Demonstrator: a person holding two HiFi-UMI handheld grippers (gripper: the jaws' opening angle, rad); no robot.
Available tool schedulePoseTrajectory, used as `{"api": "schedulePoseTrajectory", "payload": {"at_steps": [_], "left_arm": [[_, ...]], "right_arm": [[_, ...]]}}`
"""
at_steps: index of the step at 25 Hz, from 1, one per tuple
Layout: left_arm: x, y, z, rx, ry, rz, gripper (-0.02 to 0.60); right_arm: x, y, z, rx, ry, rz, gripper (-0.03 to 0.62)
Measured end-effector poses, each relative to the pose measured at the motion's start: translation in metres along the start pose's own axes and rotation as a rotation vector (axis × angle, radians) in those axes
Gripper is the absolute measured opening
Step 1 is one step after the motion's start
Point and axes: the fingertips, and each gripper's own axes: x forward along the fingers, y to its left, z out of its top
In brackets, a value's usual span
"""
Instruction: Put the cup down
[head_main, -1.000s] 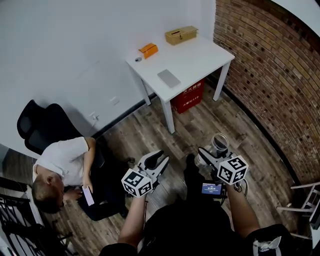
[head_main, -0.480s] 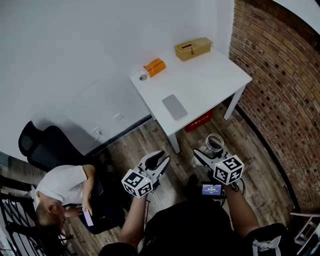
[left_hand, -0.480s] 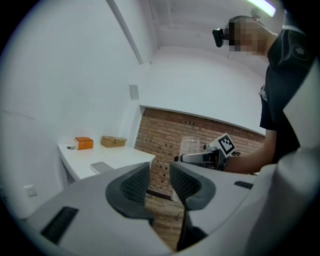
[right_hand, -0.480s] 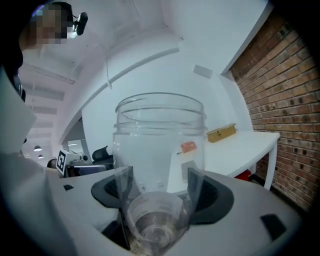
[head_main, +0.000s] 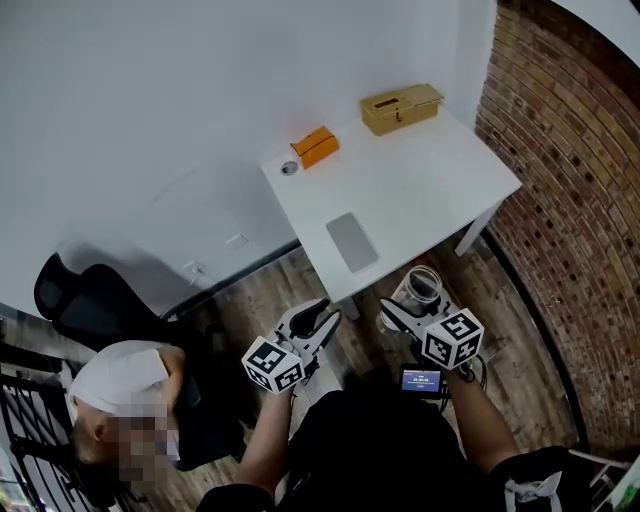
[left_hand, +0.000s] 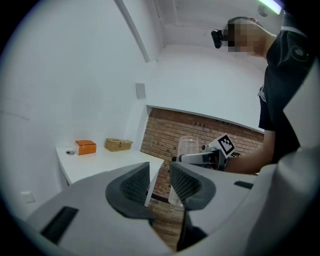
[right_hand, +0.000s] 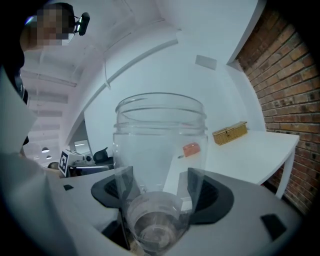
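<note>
A clear plastic cup (head_main: 421, 284) stands upright between the jaws of my right gripper (head_main: 405, 308), whose pads press on its lower part. The right gripper view shows the cup (right_hand: 160, 145) filling the middle, gripped near its base by the right gripper (right_hand: 159, 192). Cup and gripper hang over the wooden floor, just short of the white table (head_main: 430, 195). My left gripper (head_main: 318, 320) is beside it to the left. Its jaws stand a narrow gap apart with nothing between them, as the left gripper (left_hand: 159, 181) view shows. There the cup (left_hand: 188, 147) appears at the right.
On the table lie an orange box (head_main: 315, 146), a woven box (head_main: 400, 108), a grey pad (head_main: 352, 241) and a small round thing (head_main: 289, 168). A brick wall (head_main: 575, 160) runs along the right. A seated person (head_main: 120, 385) and a black chair (head_main: 90, 305) are at lower left.
The table has drawn closer and lower in the head view, and the seated person has slid toward the bottom left. Both grippers keep their pose, the cup still held.
</note>
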Motion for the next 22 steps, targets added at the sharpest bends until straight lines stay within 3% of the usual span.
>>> {"api": "schedulePoseTrajectory", "payload": {"at_steps": [22], "left_arm": [[0.008, 0.047, 0.014, -0.014, 0.002, -0.057, 0.131]], "right_arm": [[0.045, 0.001, 0.023, -0.013, -0.016, -0.026, 0.351]]}}
